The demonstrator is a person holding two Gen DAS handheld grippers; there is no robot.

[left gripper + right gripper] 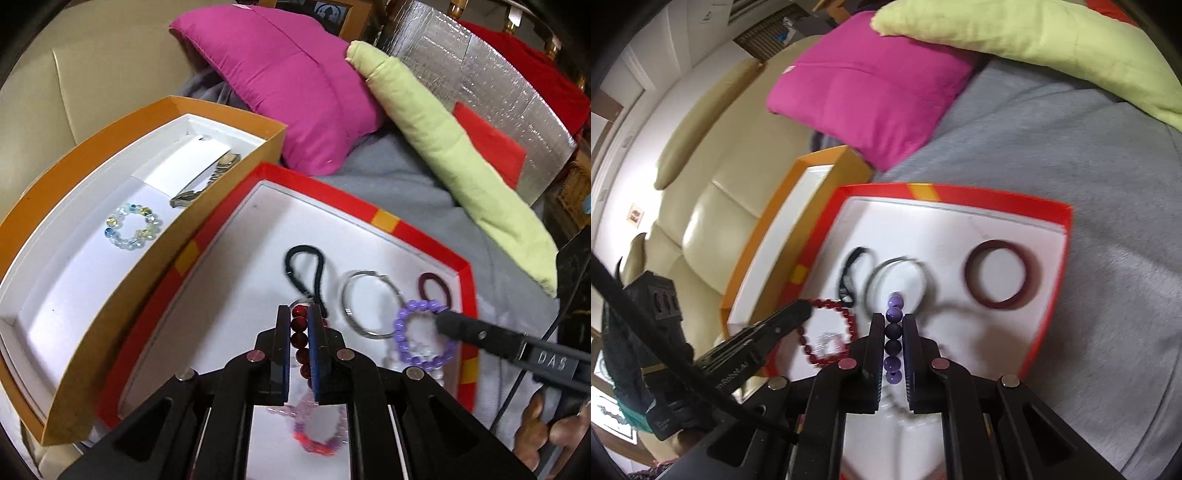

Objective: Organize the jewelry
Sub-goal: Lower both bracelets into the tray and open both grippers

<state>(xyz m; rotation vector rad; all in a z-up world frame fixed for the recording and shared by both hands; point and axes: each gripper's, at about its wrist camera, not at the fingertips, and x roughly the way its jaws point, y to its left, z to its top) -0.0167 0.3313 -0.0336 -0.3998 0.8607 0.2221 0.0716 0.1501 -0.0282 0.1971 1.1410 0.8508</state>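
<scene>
Left wrist view: left gripper point(300, 314), fingers closed on a dark red bead bracelet point(299, 339), the strand running up the gap between them, over the red-rimmed tray point(467, 291). On the tray's white floor lie a black hair tie point(303, 271), a silver bangle point(371, 304), a maroon hair tie point(434, 286) and, near the camera, a blurred pink-and-red bead bracelet point(317, 428). The right gripper point(448, 323) enters from the right edge with a purple bead bracelet point(417, 332) at its tip. Touching the tray's left side stands an orange box point(122, 291) with a white lining; a pale glass bead bracelet point(133, 226) and a metal watch point(207, 177) already lie in it, so it is probably the sorted store. Pink cushion point(295, 85) and green cushion point(454, 158) behind, on a grey blanket point(406, 173). Right wrist view: right gripper, fingers closed on the purple bead bracelet, beads stacked in a line between them, above the tray's near half. A maroon bangle point(1001, 275) lies toward the tray's right side. The left gripper shows at lower left with the red bracelet looped from it. Each bracelet is pinched by one side of its loop, likely so the rest hangs free for carrying across to the box.
</scene>
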